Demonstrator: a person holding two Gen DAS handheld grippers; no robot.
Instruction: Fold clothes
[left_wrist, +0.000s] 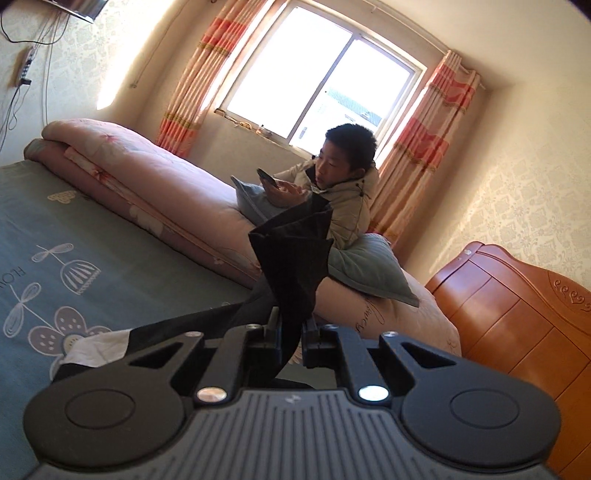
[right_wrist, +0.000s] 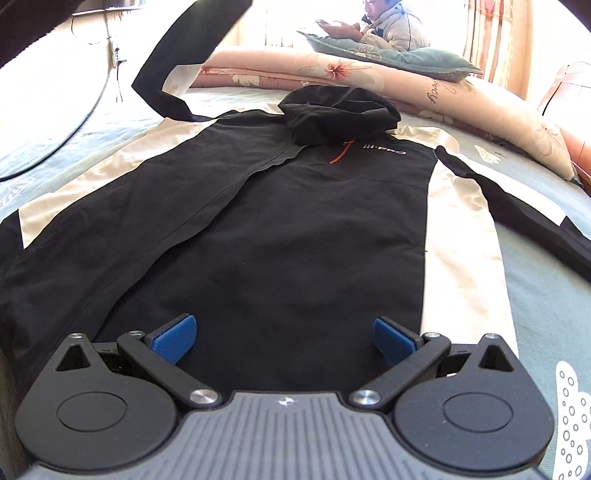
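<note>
A black and cream hooded jacket (right_wrist: 295, 206) lies front-up on the green bedsheet (right_wrist: 546, 295), hood (right_wrist: 340, 107) at the far end. Its left sleeve (right_wrist: 184, 48) is lifted off the bed. My left gripper (left_wrist: 290, 328) is shut on that black sleeve cuff (left_wrist: 291, 254) and holds it up above the bed; cream lining (left_wrist: 99, 345) shows below. My right gripper (right_wrist: 284, 339) is open, blue pads (right_wrist: 173, 338) spread, low over the jacket's bottom hem. The right sleeve (right_wrist: 524, 218) lies flat on the bed.
A folded pink quilt (left_wrist: 147, 184) and green pillows (left_wrist: 369, 266) lie along the far side of the bed. A child (left_wrist: 343, 184) sits there with a phone. A wooden headboard (left_wrist: 517, 314) stands at the right. A window with curtains is behind.
</note>
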